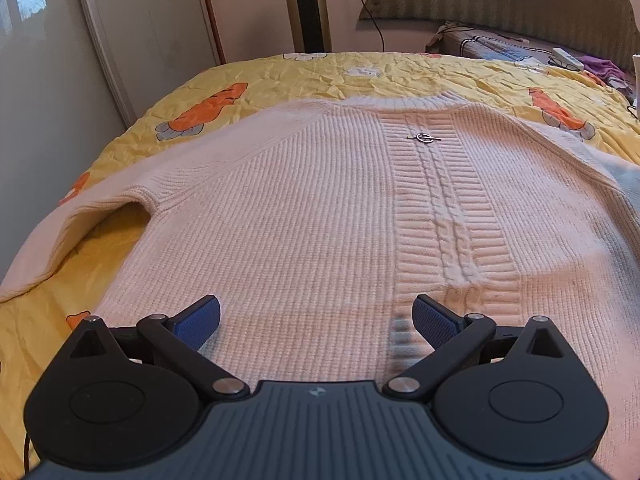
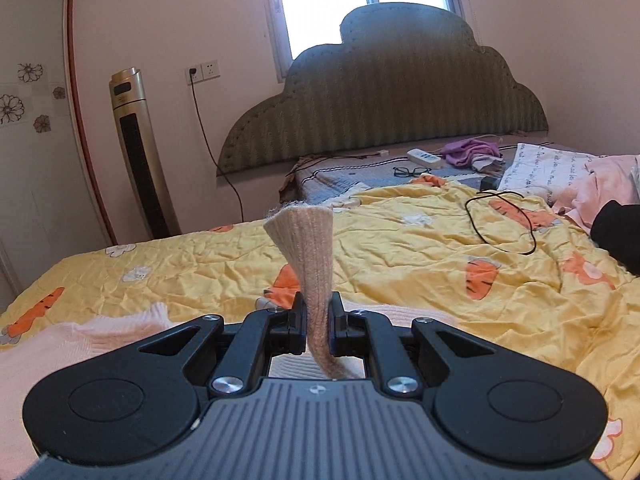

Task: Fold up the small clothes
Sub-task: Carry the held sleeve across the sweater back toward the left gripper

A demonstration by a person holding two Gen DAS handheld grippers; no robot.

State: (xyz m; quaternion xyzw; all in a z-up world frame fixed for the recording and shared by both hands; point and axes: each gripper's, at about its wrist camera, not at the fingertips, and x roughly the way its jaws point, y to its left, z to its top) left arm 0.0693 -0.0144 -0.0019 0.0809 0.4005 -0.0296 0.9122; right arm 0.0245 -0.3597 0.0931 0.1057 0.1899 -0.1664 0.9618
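While we look along the left gripper (image 1: 316, 320), we see its blue-padded fingers (image 1: 202, 320) spread wide apart above the lower part of a pale pink knitted sweater (image 1: 304, 208), with nothing between them. We cannot tell whether the pads touch the knit. The sweater lies spread flat on a yellow bedspread (image 1: 320, 76) printed with orange carrots, its ribbed neckline at the far side and a cable panel running down the middle. A small metal pin (image 1: 424, 137) sits on that panel just below the neckline. One sleeve (image 1: 80, 216) trails off toward the left edge of the bed.

From the right wrist view, we see the right gripper (image 2: 318, 326) clamped together on a ribbed sleeve cuff (image 2: 308, 248), which stands up above the fingers and flares open at its top. Below it, more pink knit lies on the bedspread. Farther back we see a green scalloped headboard (image 2: 384, 100), a pair of glasses (image 2: 410, 171), a looped black cable (image 2: 500, 220) and a gold tower fan (image 2: 140, 152) standing by the wall.
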